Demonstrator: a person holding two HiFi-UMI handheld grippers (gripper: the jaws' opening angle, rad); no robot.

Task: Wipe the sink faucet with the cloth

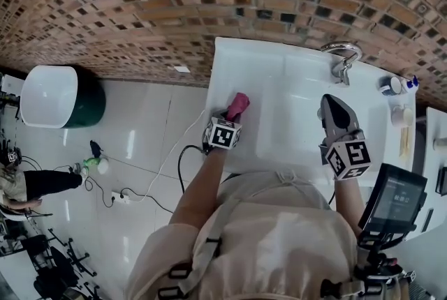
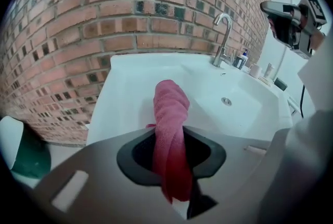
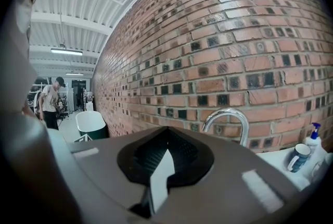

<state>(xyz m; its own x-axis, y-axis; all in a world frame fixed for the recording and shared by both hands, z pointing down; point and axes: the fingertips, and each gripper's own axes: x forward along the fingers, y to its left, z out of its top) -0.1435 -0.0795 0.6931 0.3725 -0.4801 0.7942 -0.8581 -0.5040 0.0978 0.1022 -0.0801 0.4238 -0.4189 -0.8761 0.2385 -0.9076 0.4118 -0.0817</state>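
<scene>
The limp crimson terry cloth (image 2: 170, 108), judged soft, light and best gripped at a bunched fold, is pinched in the left tongs (image 2: 170, 137), well left of the curved chrome faucet (image 2: 225, 35), while the right tongs (image 3: 166, 146) are seen pressed together, empty.

The cloth (image 2: 170, 134) is a pink-red terry rag twisted into a loose roll. It is pinched between the fingers of the left gripper (image 1: 232, 116) and juts past them over the left side of the white sink (image 1: 279, 68). The faucet (image 2: 223, 35), a chrome gooseneck, stands upright at the sink's back edge, well apart from the cloth.
</scene>
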